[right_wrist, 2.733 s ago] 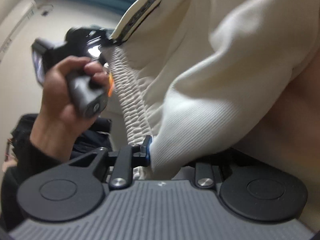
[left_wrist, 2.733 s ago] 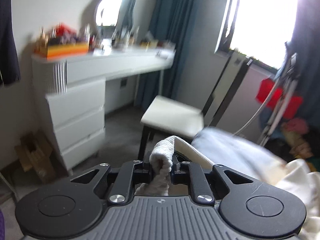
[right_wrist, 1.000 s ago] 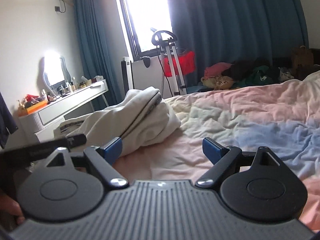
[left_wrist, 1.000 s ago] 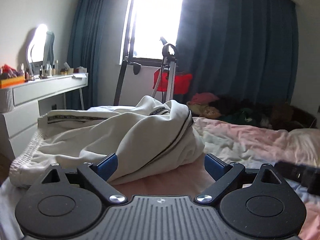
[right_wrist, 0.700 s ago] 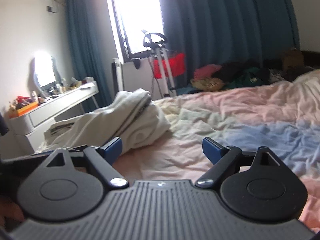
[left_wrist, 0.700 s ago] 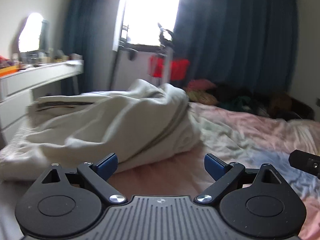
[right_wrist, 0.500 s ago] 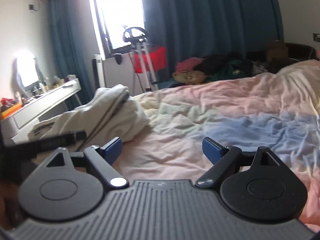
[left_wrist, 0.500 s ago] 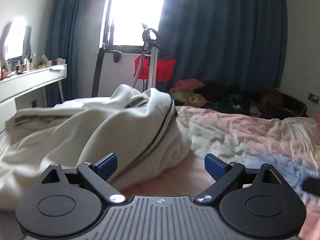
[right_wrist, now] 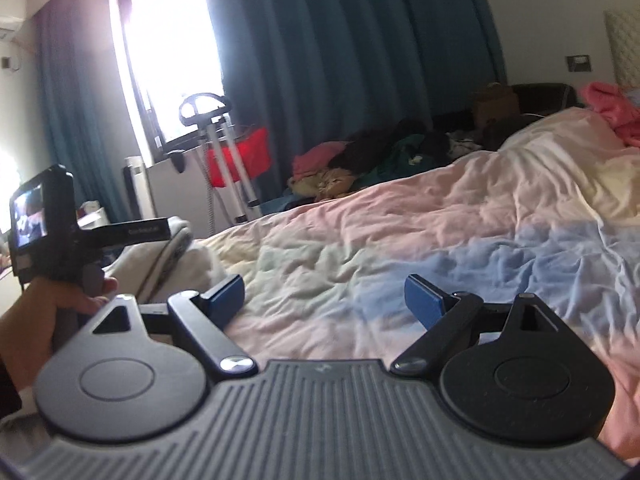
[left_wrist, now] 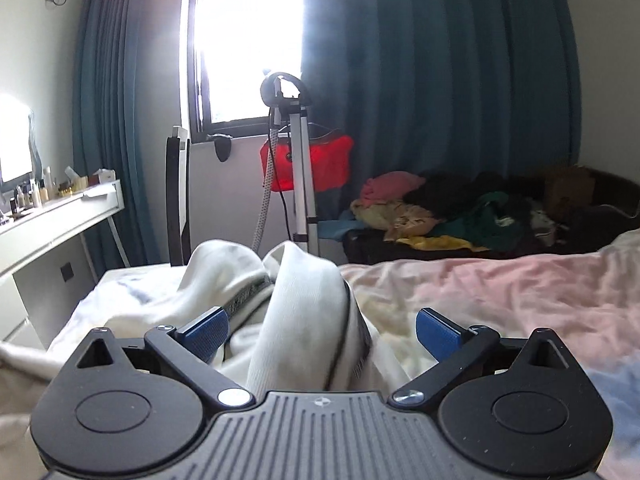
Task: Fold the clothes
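Observation:
A cream garment with dark stripe trim (left_wrist: 304, 300) lies crumpled in a heap on the pink and blue bed cover (left_wrist: 500, 292). My left gripper (left_wrist: 320, 326) is open, its blue pads on either side of a raised fold of the garment, close to it. My right gripper (right_wrist: 324, 296) is open and empty over the bare bed cover (right_wrist: 400, 232). In the right wrist view the garment (right_wrist: 176, 252) lies at the left, behind the hand-held left gripper (right_wrist: 44, 224).
A white dressing table (left_wrist: 52, 216) stands at the left. A clothes steamer stand (left_wrist: 296, 160) with a red hanger bag is by the window. A pile of clothes (left_wrist: 440, 212) lies beyond the bed. A pink item (right_wrist: 612, 108) lies at the bed's far right.
Both grippers let go of the cream garment, which dropped onto the bed. The left gripper has since moved in close over the heap; the right has swung right over bare bed cover.

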